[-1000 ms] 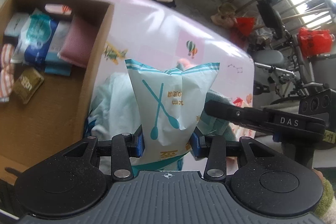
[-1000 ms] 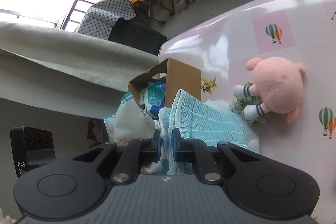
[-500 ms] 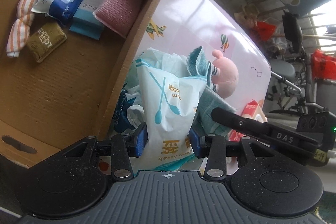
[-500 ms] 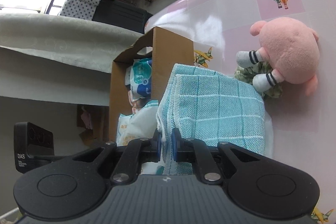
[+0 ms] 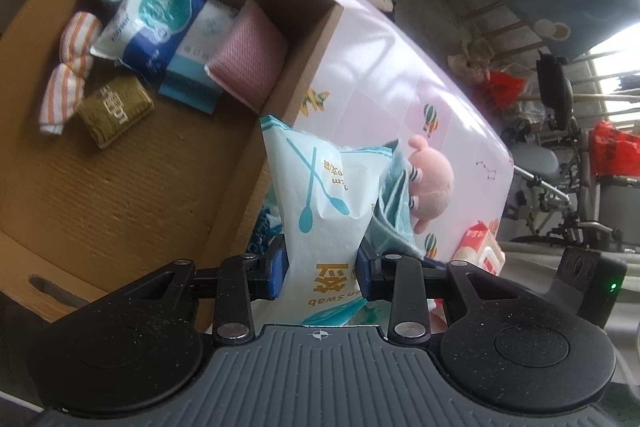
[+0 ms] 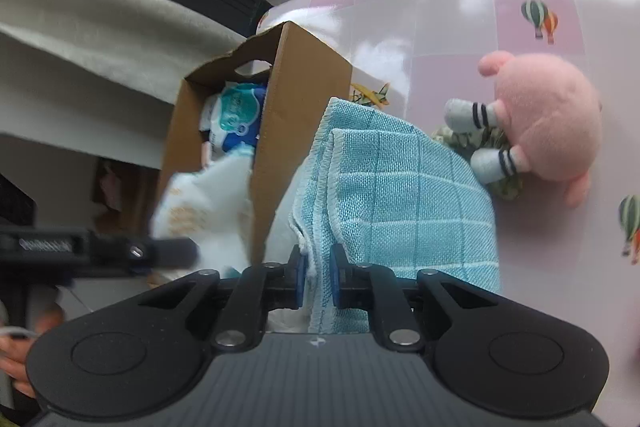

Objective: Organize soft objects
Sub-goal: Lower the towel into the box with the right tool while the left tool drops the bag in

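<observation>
Pink tabletop carries a cardboard box. Beside it, left tongs clamp an upright swab packet. Right tongs pinch a blue towel, lengthwise away.

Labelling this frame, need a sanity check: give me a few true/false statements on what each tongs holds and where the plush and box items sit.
1. The left tongs grip a cotton swab packet. True.
2. The right tongs are empty. False: they pinch a folded blue cloth.
3. The pink plush lies inside the cardboard box. False: it lies on the table.
4. A folded pink cloth lies in the box. True.
</observation>
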